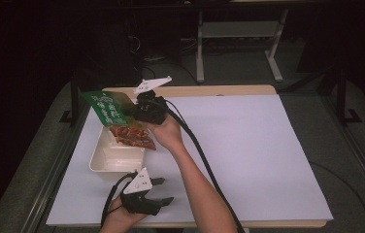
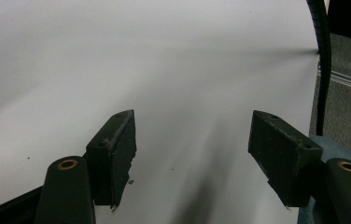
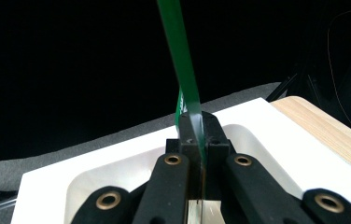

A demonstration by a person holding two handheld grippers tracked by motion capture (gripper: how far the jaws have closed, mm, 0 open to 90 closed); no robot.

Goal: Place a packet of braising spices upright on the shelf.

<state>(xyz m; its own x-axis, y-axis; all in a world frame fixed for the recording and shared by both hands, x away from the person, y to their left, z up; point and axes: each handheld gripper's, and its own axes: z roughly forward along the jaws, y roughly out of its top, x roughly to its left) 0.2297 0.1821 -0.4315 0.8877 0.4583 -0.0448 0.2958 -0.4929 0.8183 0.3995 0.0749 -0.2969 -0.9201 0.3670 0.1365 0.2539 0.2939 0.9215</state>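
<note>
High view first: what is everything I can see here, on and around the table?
snack packet: one, green top with red-brown lower part, held in the air over the tray
tray: one, white, shallow, near the table's left edge
table: one, white sheet over a light wooden top
desk frame: one, pale, on the floor behind the table
right gripper: one, black, shut on the snack packet's edge, above the tray
left gripper: one, black, jaws open with nothing between them, at the table's near edge
forearm: one, bare, reaching in from the bottom to the right gripper
</note>
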